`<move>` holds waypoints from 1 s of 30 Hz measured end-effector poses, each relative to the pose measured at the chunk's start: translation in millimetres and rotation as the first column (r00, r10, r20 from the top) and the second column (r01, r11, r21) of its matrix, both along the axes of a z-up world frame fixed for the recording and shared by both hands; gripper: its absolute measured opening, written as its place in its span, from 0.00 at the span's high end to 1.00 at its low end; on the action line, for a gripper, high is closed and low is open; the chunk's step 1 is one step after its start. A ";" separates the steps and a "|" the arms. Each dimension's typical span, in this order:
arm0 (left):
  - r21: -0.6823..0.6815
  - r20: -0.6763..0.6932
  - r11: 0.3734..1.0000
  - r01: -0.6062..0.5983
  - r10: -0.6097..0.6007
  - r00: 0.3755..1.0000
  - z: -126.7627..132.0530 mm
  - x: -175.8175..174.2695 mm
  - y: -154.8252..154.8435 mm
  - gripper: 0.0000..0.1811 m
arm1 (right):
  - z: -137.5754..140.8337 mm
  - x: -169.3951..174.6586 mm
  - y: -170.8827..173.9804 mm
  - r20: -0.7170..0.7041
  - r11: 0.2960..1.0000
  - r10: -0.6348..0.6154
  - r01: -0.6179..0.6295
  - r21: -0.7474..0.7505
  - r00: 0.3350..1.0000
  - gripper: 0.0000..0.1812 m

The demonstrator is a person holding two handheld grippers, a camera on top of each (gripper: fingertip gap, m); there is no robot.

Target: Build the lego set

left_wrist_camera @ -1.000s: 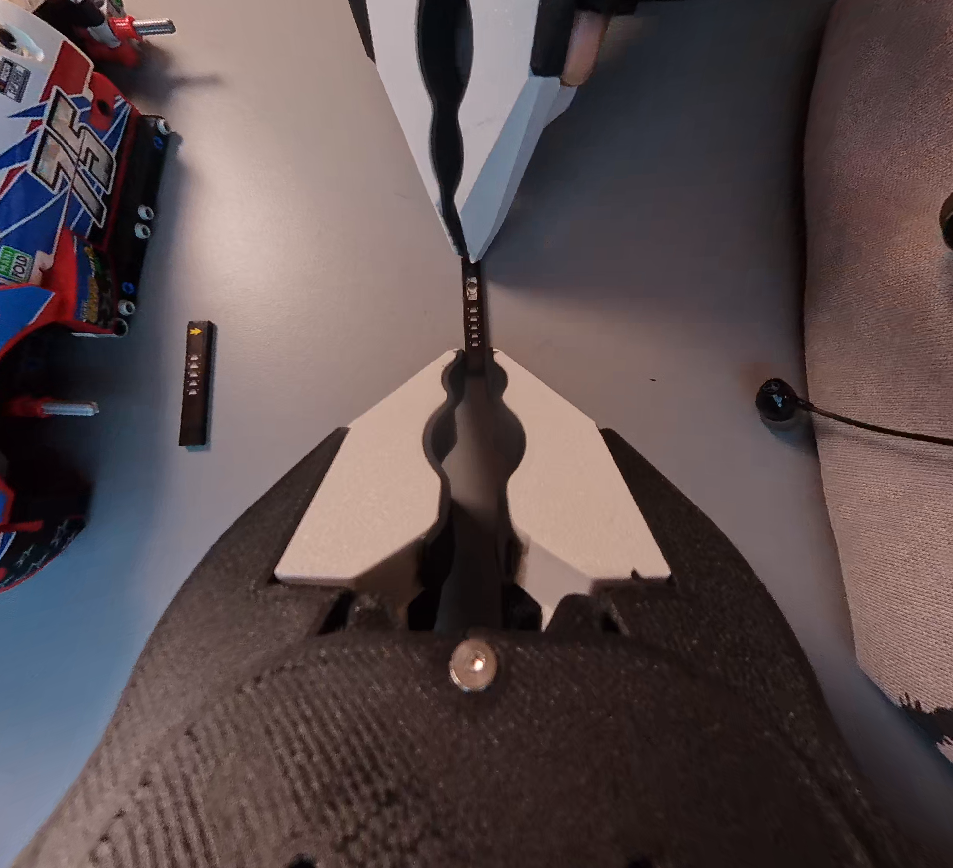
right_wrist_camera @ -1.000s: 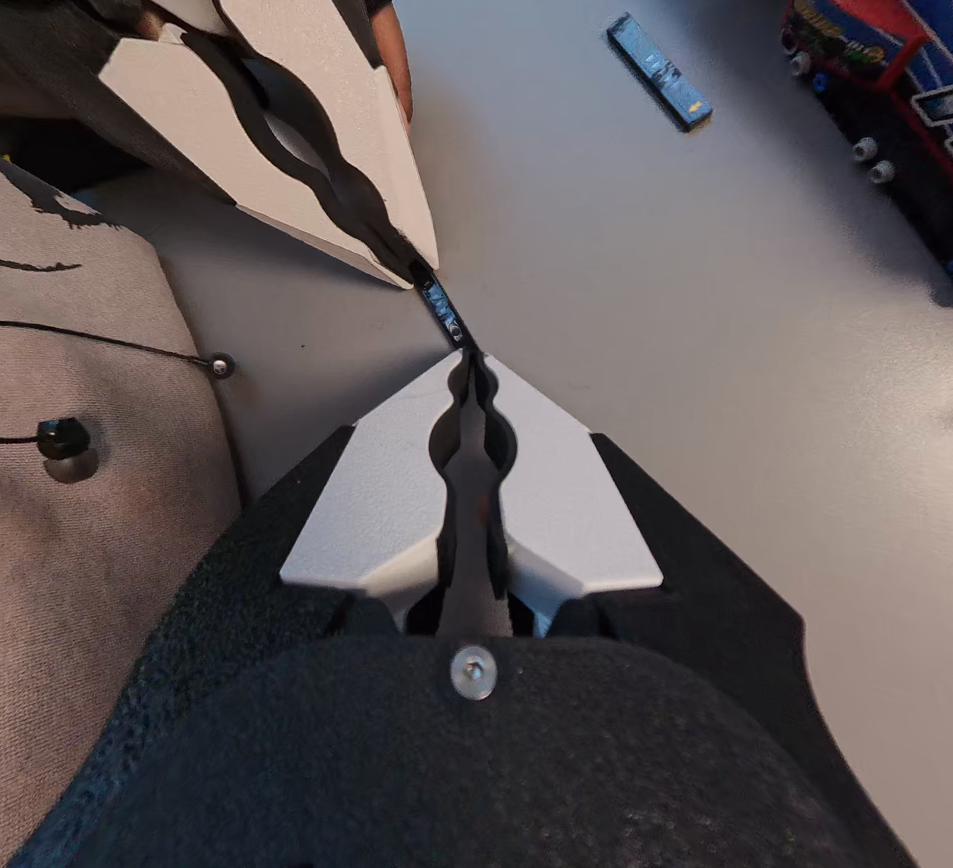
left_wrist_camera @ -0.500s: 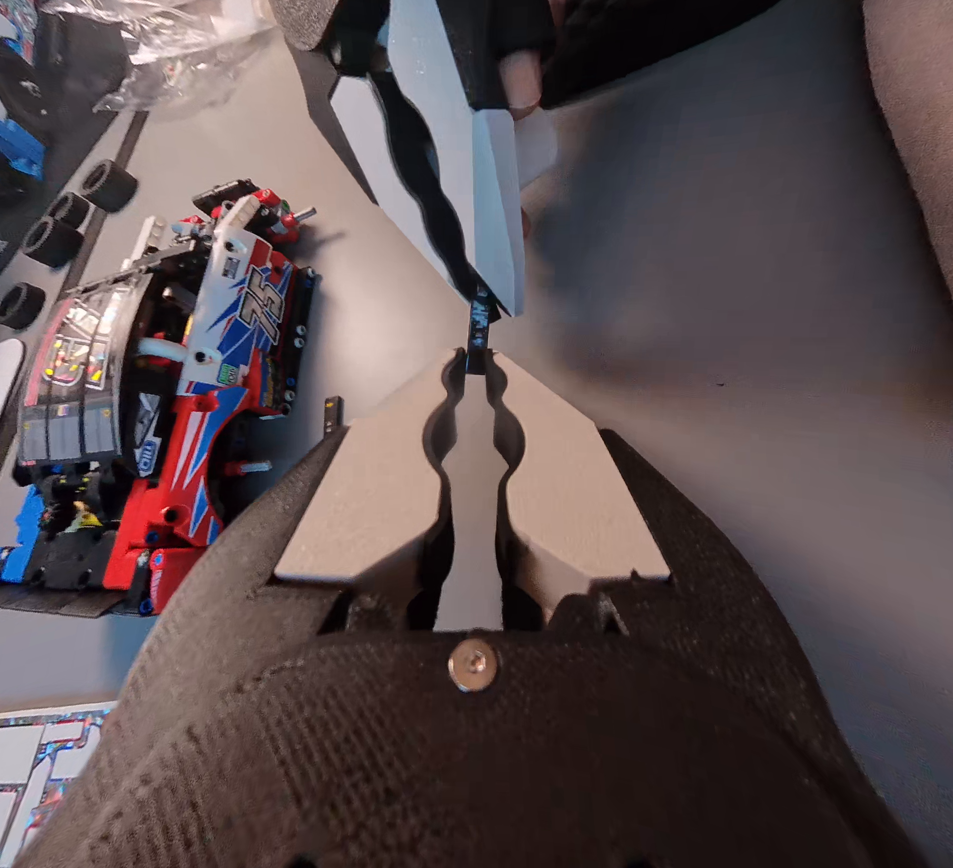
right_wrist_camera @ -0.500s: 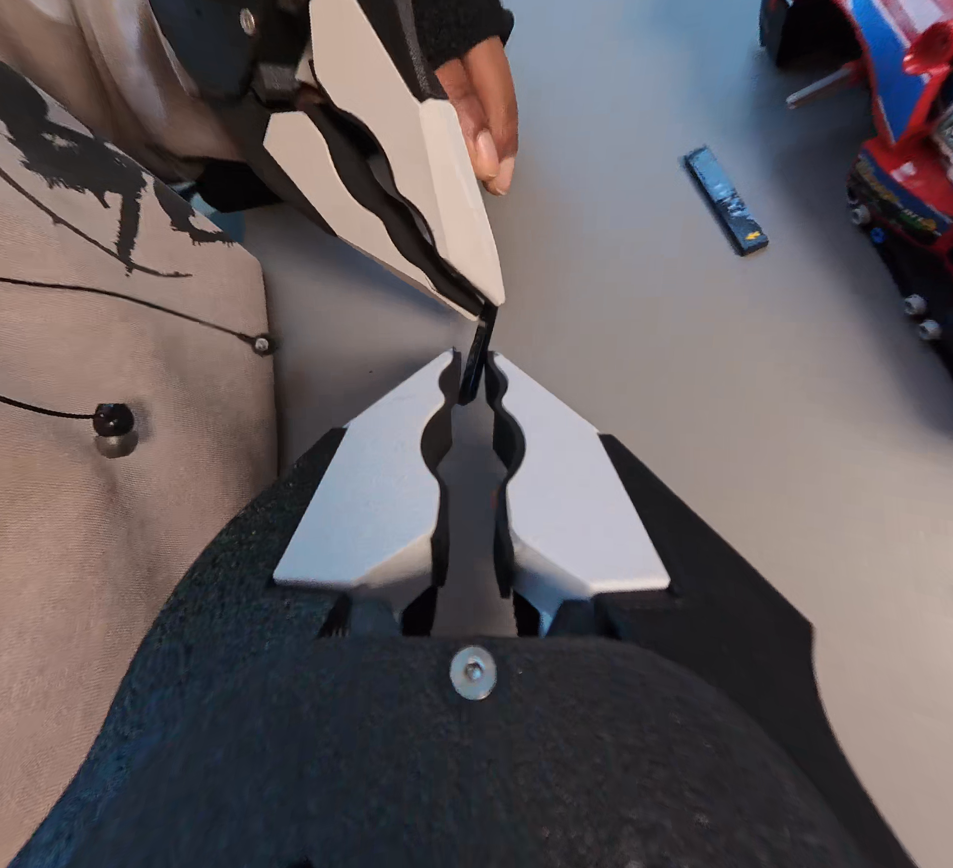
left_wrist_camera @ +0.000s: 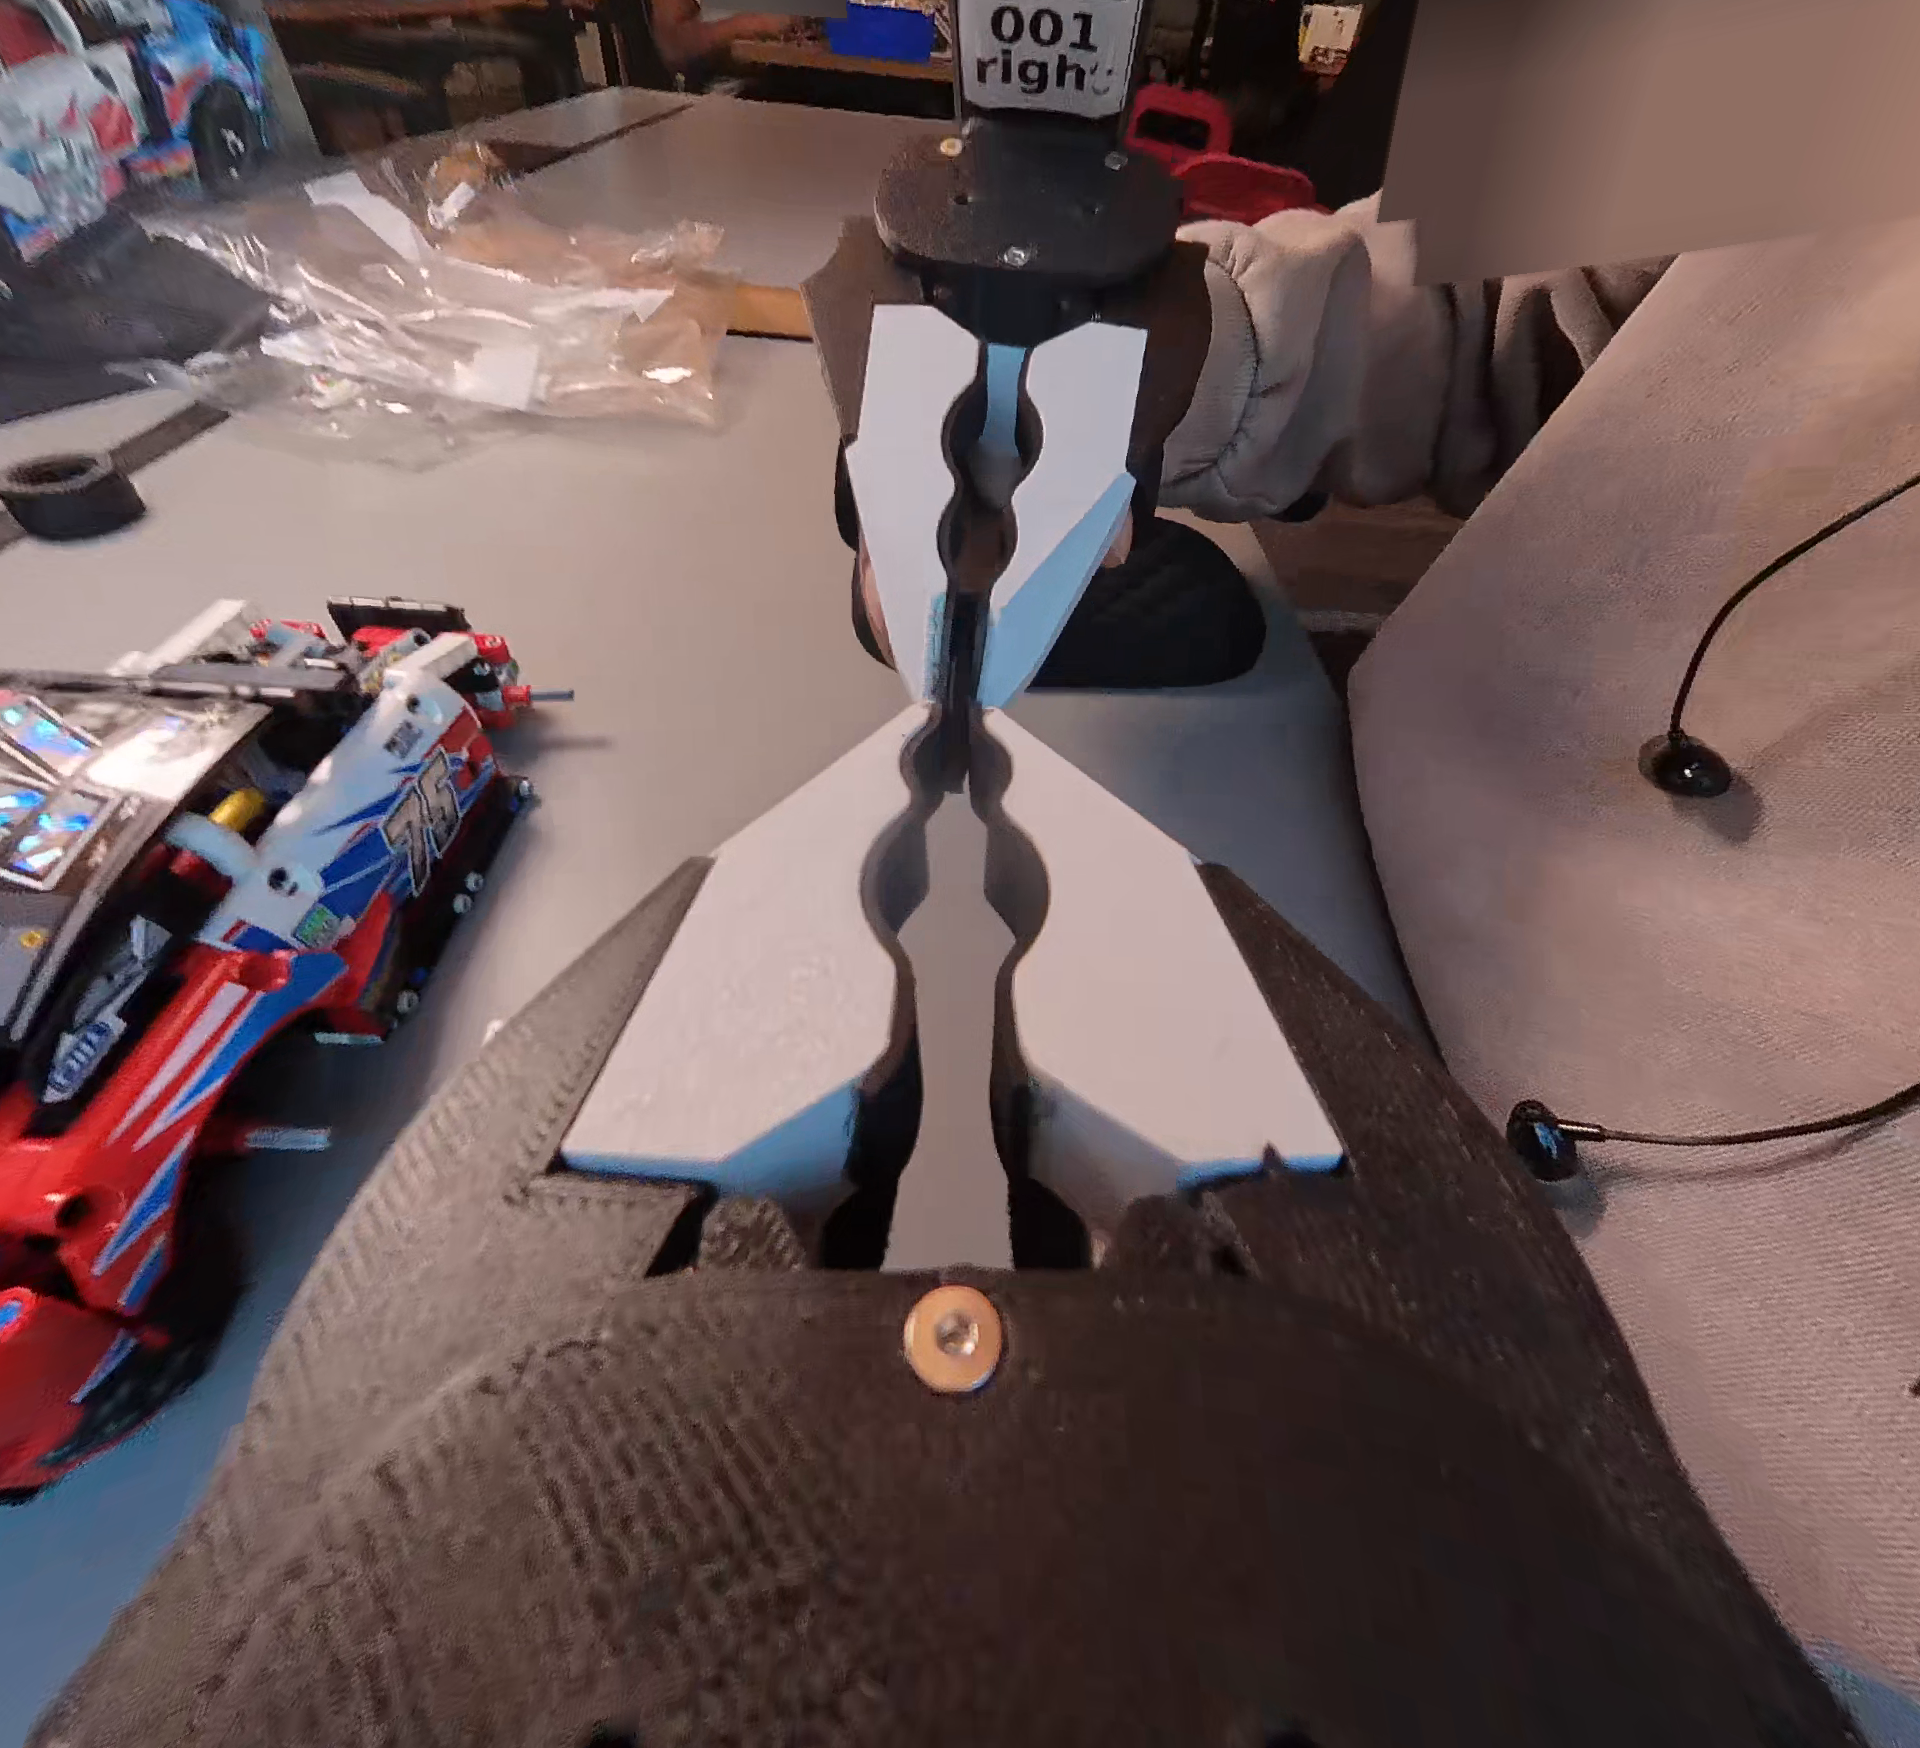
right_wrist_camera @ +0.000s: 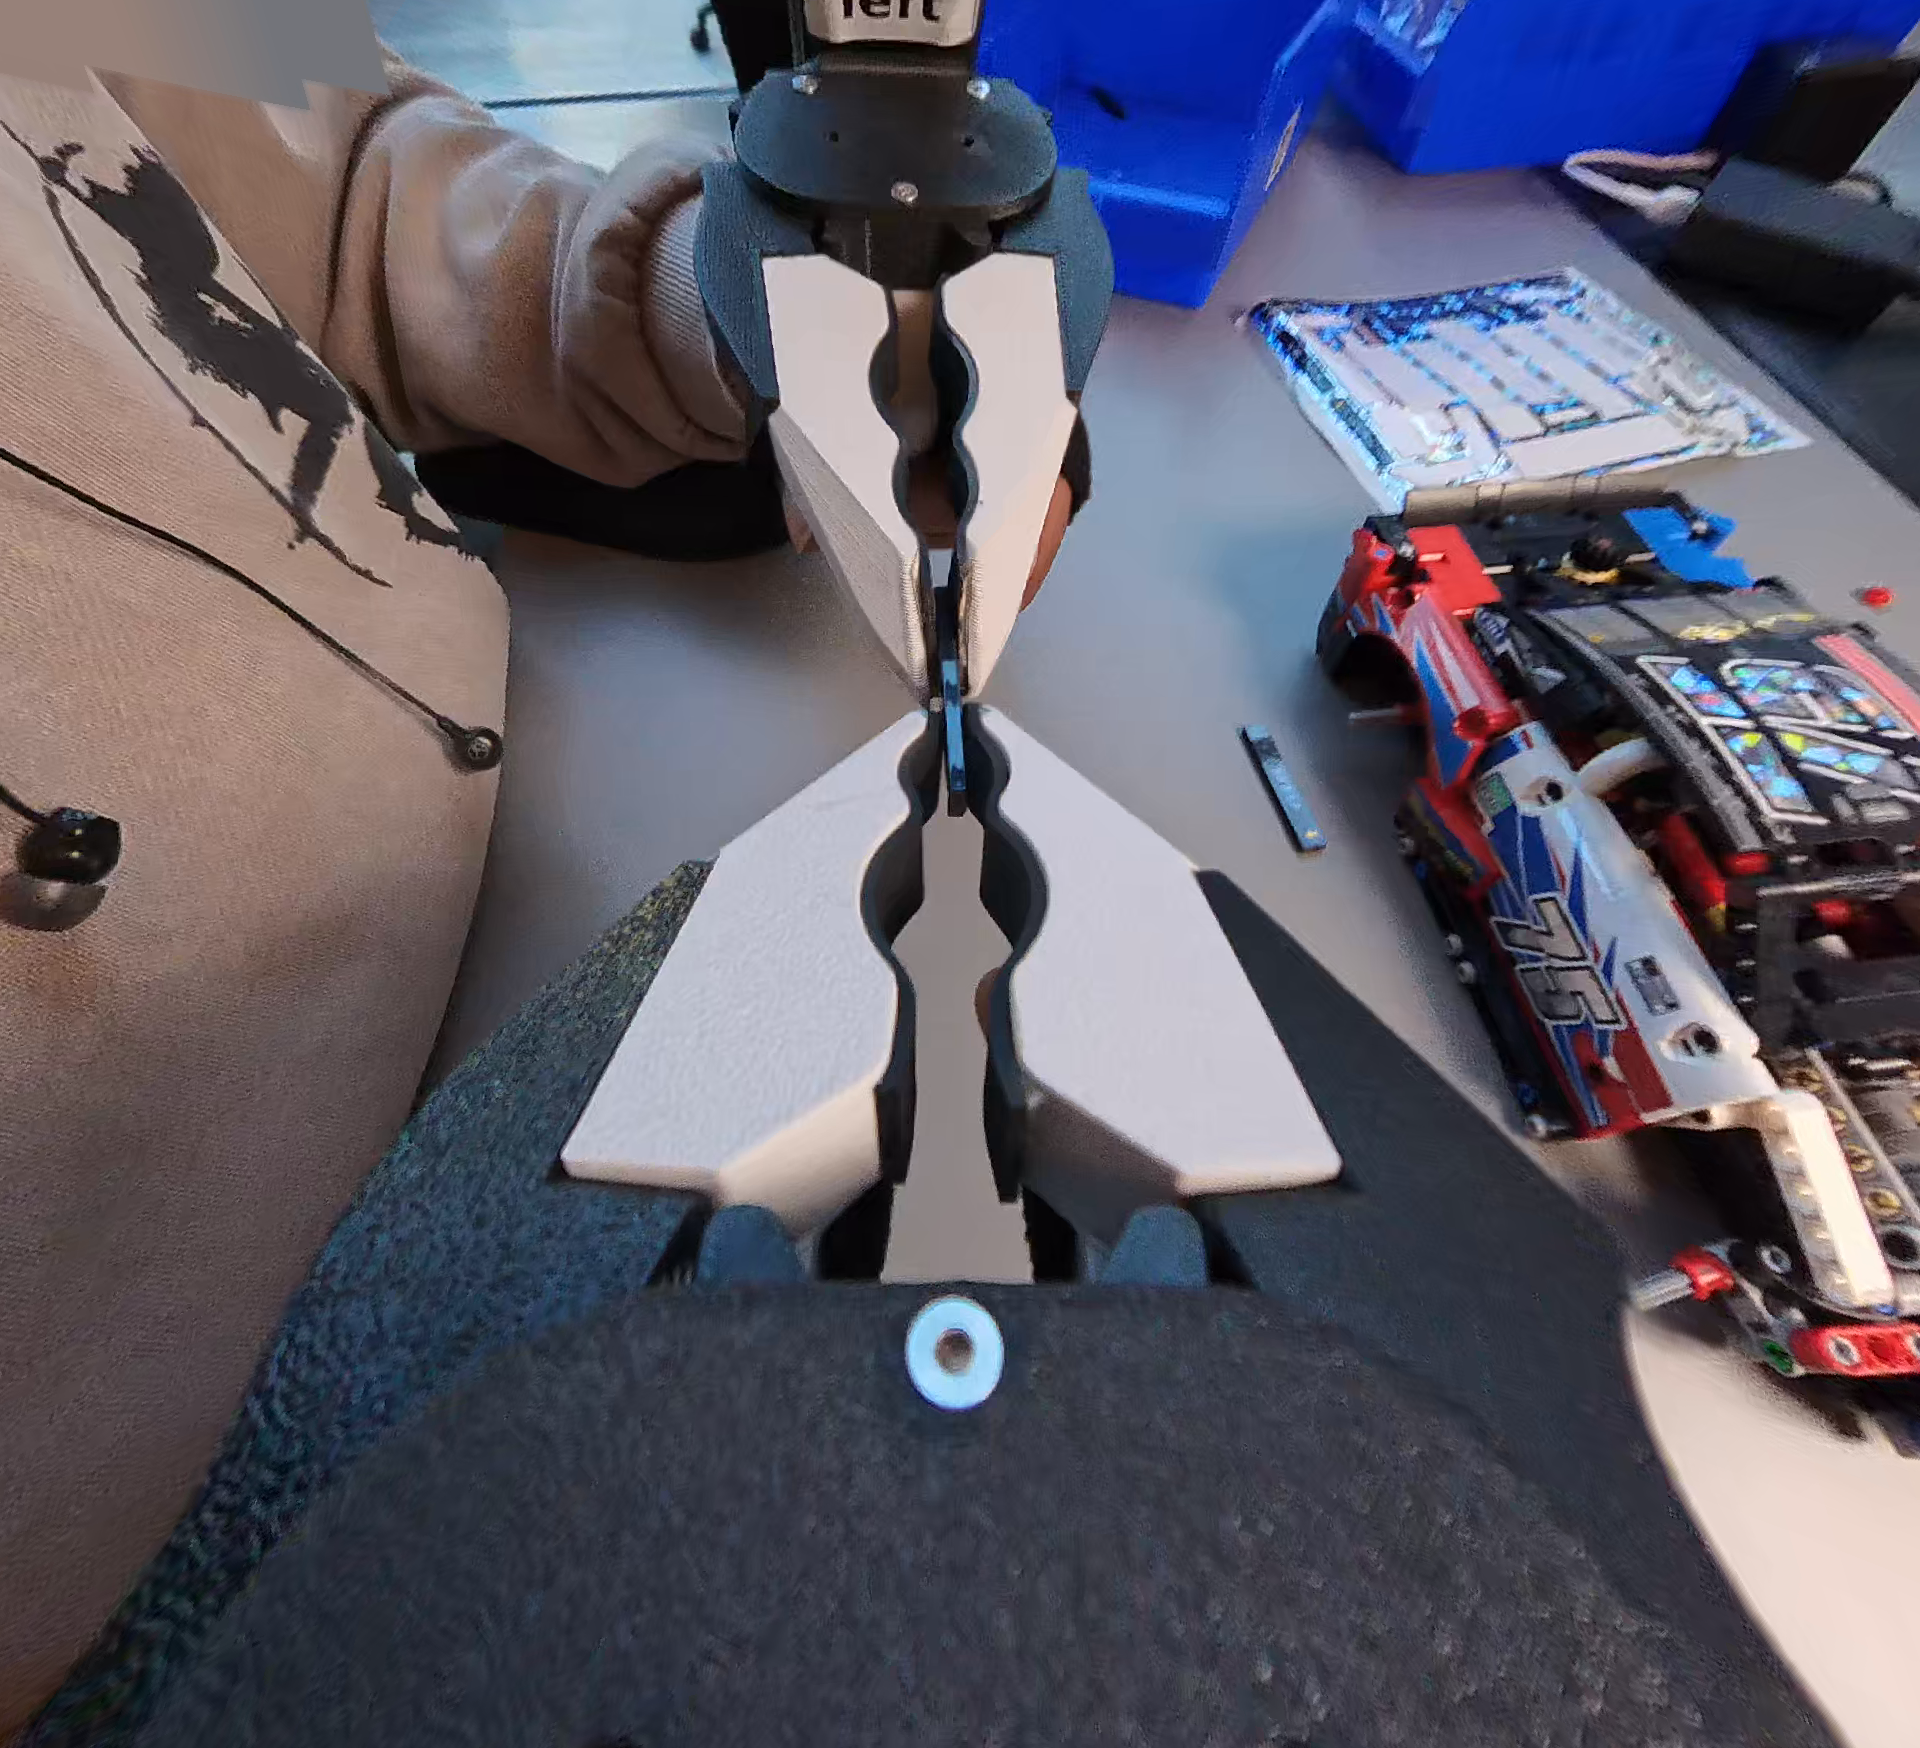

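Where bags lie: grey table [left_wrist_camera: 727,535].

Red, white and blue car [right_wrist_camera: 1621,877], white tongs [right_wrist_camera: 951,722], blue bins [right_wrist_camera: 1174,67]

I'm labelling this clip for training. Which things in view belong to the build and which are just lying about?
In the job:
- thin black strip, pinched at both ends between the left gripper and right gripper
- race car model
- second black strip, lying beside the car
- sticker sheet

Lying about:
- empty plastic bags
- blue bins
- loose tyre
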State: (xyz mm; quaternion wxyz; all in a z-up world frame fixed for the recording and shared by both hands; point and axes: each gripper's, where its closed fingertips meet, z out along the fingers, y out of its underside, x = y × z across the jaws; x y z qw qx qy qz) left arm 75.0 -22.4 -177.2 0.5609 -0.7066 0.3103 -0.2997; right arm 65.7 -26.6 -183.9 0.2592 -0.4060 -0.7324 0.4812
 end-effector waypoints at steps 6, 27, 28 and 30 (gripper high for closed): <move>0.115 -0.061 0.993 -0.023 0.030 0.998 14.2 4.9 -4.9 1.00 | 19.4 6.8 -5.1 -0.153 0.998 -0.015 0.024 0.057 0.988 0.93; -0.003 0.126 1.000 -0.019 0.020 0.992 18.7 -14.4 -3.7 1.00 | 23.4 -6.0 2.0 -0.118 0.985 0.032 -0.052 -0.167 0.993 0.99; -0.009 0.133 1.000 -0.022 0.023 0.991 19.8 -15.3 -3.1 1.00 | 24.3 -6.8 2.2 -0.123 0.983 0.028 -0.049 -0.176 0.992 0.98; -0.006 0.121 0.999 -0.035 0.035 0.992 19.5 -17.0 -1.8 1.00 | 23.0 -9.3 2.1 -0.123 0.985 0.021 -0.042 -0.168 0.992 0.95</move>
